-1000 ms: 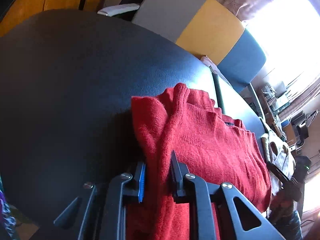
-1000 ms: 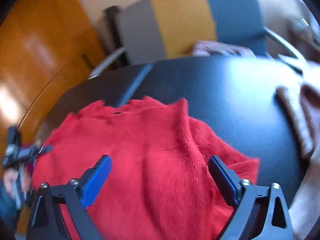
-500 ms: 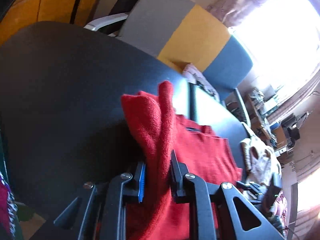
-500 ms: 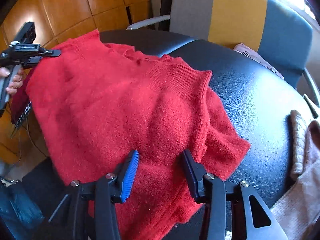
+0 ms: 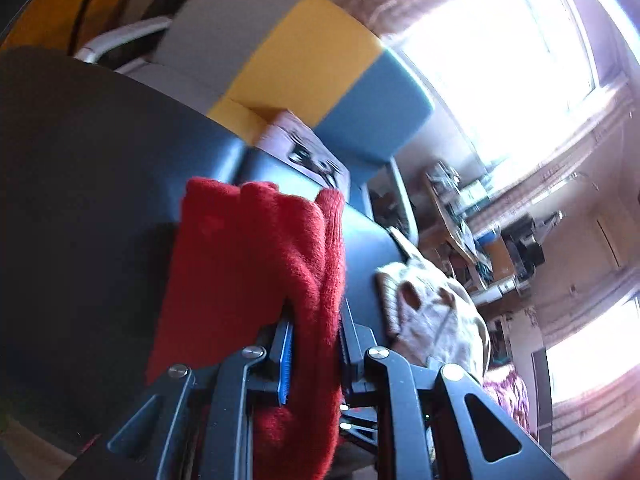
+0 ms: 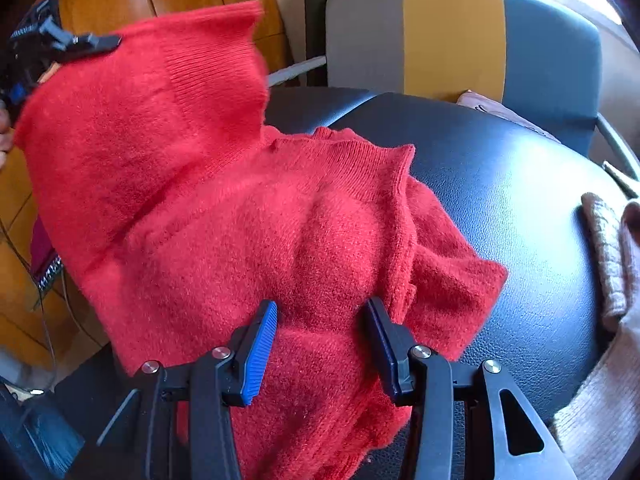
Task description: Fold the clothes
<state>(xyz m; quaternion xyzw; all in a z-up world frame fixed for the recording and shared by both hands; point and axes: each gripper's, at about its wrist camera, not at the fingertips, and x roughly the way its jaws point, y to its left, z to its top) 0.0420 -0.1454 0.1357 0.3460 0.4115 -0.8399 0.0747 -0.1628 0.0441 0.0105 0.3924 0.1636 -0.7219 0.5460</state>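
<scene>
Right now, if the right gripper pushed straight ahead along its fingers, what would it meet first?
The right gripper would likely meet more of the red sweater it already pinches, bunched ahead; beyond lies the black table, though depth is unclear.

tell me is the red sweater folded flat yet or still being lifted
Not folded flat. One edge of the red sweater is raised off the black table by the left gripper, shut on it, while the right gripper pinches a bunched fold.
</scene>
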